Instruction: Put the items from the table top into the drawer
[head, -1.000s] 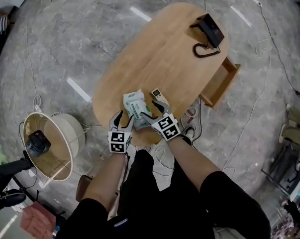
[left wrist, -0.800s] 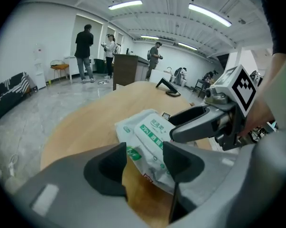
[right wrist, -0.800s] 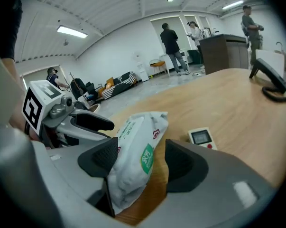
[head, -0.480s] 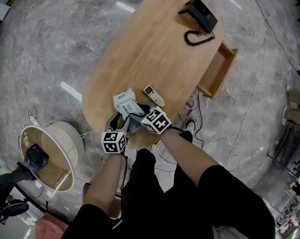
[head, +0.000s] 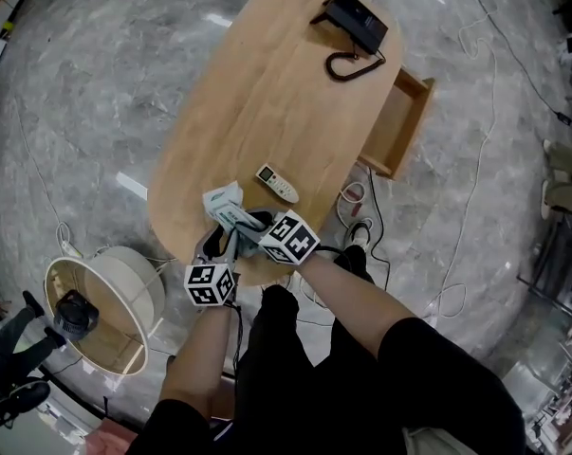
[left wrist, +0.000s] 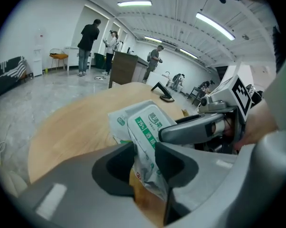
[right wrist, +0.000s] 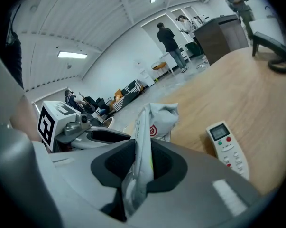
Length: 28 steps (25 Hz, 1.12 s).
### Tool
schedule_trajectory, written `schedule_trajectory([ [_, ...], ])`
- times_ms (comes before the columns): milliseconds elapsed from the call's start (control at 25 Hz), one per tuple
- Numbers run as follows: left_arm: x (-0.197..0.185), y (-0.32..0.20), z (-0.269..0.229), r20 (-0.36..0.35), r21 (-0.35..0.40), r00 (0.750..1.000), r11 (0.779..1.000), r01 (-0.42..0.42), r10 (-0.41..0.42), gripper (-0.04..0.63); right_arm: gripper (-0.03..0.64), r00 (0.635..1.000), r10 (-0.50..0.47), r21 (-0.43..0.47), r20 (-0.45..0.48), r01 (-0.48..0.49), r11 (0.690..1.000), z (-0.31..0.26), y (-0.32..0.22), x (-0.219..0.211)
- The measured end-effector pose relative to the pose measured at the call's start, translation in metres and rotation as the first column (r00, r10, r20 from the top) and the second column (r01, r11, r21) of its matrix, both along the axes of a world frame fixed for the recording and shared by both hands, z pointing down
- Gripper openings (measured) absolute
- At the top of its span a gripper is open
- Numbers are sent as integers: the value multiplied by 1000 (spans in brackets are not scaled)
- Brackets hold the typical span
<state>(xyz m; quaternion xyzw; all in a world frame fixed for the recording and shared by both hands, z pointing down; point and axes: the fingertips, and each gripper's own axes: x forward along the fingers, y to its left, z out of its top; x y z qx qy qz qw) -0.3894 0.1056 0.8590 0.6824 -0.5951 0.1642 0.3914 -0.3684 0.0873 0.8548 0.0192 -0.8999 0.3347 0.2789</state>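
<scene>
A white and green pack of wet wipes (head: 227, 212) is held at the near end of the oval wooden table (head: 267, 93), tilted on edge. My left gripper (head: 221, 246) is shut on the pack of wet wipes (left wrist: 145, 137) from the near side. My right gripper (head: 252, 230) is shut on the same pack (right wrist: 145, 141) from the right. A white remote control (head: 277, 183) lies on the table just beyond the pack, also seen as the remote (right wrist: 227, 144) in the right gripper view. An open wooden drawer (head: 399, 126) juts from the table's right side.
A black desk phone (head: 355, 22) with a coiled cord sits at the table's far end. A round fan (head: 101, 306) stands on the floor at the left. Cables (head: 361, 202) lie on the floor under the table's right edge. People stand far off in the room.
Both grippers have closed on the wipes pack and lifted it on edge; it lay flat on the table a second ago. The head view has shifted.
</scene>
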Motion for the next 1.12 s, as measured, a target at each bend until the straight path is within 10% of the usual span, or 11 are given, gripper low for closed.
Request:
schedule_trajectory([
  [600, 115, -116, -136, 84, 250, 988, 957, -147, 130, 44, 80, 947, 229, 94, 226, -255, 962, -136, -104, 131],
  [1120, 333, -246, -95, 61, 233, 922, 893, -385, 382, 44, 80, 852, 475, 59, 219, -498, 865, -97, -226, 349],
])
